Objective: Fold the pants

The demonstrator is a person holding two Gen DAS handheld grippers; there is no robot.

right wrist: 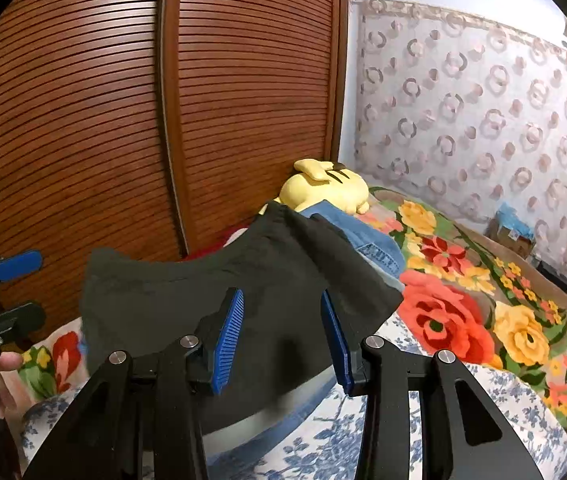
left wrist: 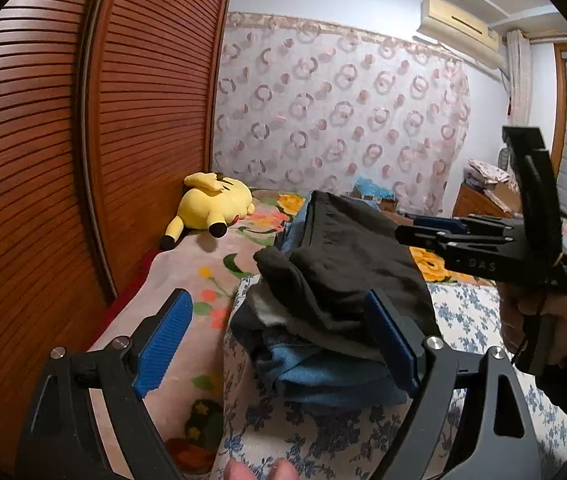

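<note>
The black pants [left wrist: 347,256] lie folded on top of a stack of clothes [left wrist: 323,372] on the bed [left wrist: 467,320], with blue denim and a grey layer under them. No container holds anything here; the stack simply sits on the blue-flowered sheet.

The left hand-held gripper [left wrist: 279,340] has its jaws spread wide. The near edge of the stack lies between the blue pads [left wrist: 163,344], but neither pad presses on the cloth. The right hand-held gripper [right wrist: 283,340] stands partly open over the black cloth; whether its pads touch the cloth I cannot tell.

From the left view, the right gripper shows at 3 o'clock, held in a hand [left wrist: 543,328], just past the far right edge of the pants. That view also shows an air conditioner [left wrist: 459,28] at 1 o'clock and a cluttered dresser [left wrist: 483,196] beneath it.

The right view shows instead the big rose blanket [right wrist: 451,320] at 4 o'clock, and the left gripper at 9 o'clock. Both views share the yellow plush [left wrist: 211,204] by the slatted wardrobe [left wrist: 83,140].
</note>
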